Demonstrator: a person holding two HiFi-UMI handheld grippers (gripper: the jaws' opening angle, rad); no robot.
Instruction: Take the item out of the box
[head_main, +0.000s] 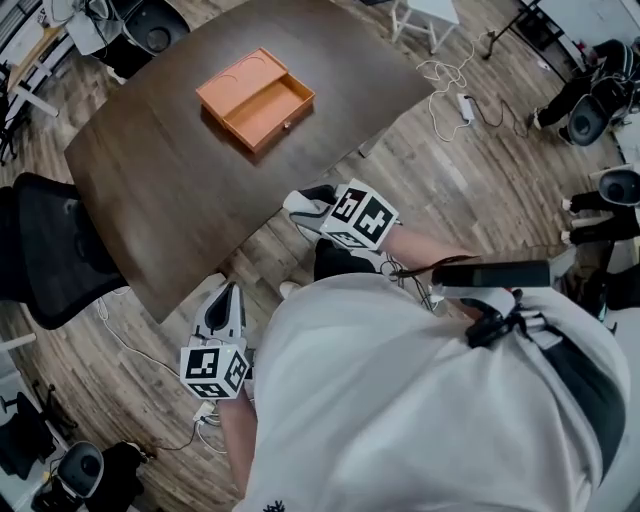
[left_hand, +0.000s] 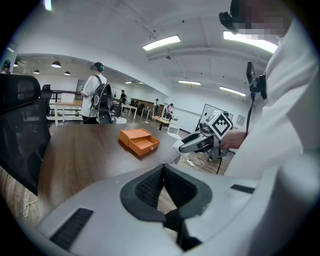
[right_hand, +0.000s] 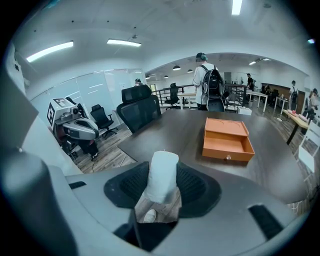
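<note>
One white item (right_hand: 163, 170) stands lengthwise between the jaws of your right tongs (right_hand: 161, 186), pinched — the empty orange box (right_hand: 225, 152) lies well ahead, slightly right — while your left tongs (left_hand: 163, 167) sit pressed together.

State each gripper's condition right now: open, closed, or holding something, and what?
Left gripper: closed, with nothing in it.
Right gripper: closed on a white item.

An open orange rectangular box (head_main: 256, 98) is lying on the dark brown wooden counter (head_main: 180, 190); the right gripper (head_main: 312, 202) is holding a white soft item (head_main: 296, 205) just off the counter's near edge.
</note>
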